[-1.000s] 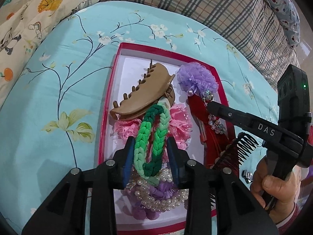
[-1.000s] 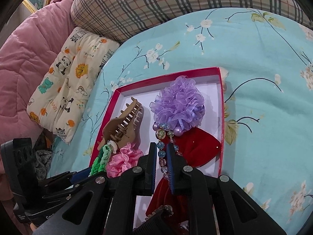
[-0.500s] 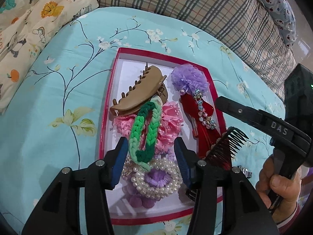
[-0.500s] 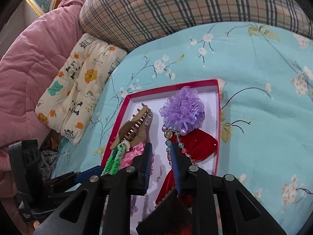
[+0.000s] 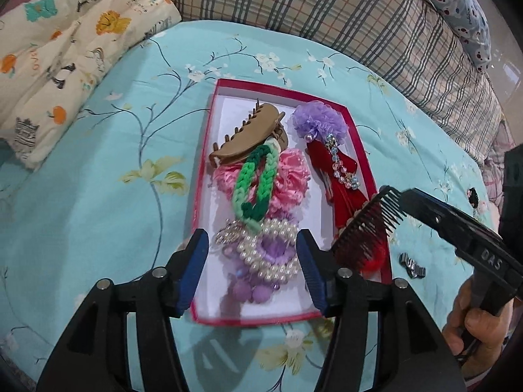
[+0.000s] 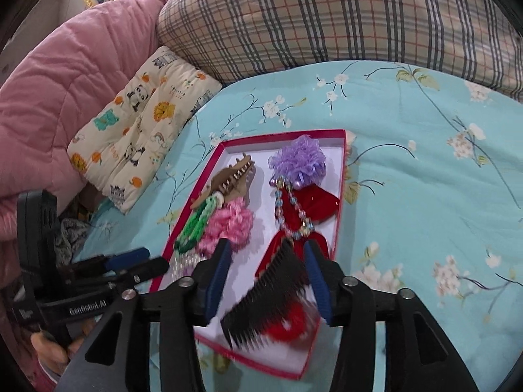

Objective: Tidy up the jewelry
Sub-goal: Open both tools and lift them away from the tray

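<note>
A red-rimmed box (image 5: 202, 170) with a white floor lies on the bed, also in the right wrist view (image 6: 340, 176). It holds a tan claw clip (image 5: 248, 137), a green braided band (image 5: 258, 186), a pink scrunchie (image 5: 291, 179), a pearl and purple scrunchie (image 5: 271, 254), a purple flower clip (image 5: 320, 121), a beaded strand (image 5: 343, 170) on a red bow (image 5: 340, 183), and a black comb (image 5: 369, 225). My left gripper (image 5: 251, 264) is open and empty above the box's near end. My right gripper (image 6: 268, 277) is open over the comb (image 6: 271, 297).
The bed has a turquoise floral sheet (image 5: 98, 179). A plaid pillow (image 5: 327, 9) lies behind the box, a cartoon-print cushion (image 5: 65, 32) at the left, a pink quilt (image 6: 49, 81) beyond it. A small silver clip (image 5: 412, 264) lies on the sheet right of the box.
My left gripper opened, let go of the green band and drew back. My right gripper opened, let go of the beaded strand and pulled back over the comb.
</note>
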Demonstrator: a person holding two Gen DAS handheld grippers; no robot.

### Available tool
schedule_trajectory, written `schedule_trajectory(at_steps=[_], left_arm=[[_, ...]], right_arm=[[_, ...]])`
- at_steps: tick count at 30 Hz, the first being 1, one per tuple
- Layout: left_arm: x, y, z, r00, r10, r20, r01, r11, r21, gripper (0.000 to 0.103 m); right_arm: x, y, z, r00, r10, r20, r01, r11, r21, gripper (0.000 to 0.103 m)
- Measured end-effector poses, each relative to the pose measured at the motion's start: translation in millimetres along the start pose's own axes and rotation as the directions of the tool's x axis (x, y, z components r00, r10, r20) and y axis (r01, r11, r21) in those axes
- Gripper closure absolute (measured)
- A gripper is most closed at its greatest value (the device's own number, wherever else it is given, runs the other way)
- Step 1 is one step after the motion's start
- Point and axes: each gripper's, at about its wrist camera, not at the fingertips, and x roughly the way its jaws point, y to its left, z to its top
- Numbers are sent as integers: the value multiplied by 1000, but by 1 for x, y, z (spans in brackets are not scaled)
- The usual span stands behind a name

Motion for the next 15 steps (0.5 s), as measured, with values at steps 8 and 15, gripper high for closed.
schedule_trajectory(at_steps=[8,15], left_arm=[[-25,0,-18,998,63,23,-63,998,12,32],[-42,1,-32,995,91,38,-92,996,15,22]], right_arm=[[-28,16,-22,999,-44,5,44,996,-76,32],[-42,23,-39,998,-56,-2,55,994,-93,28]])
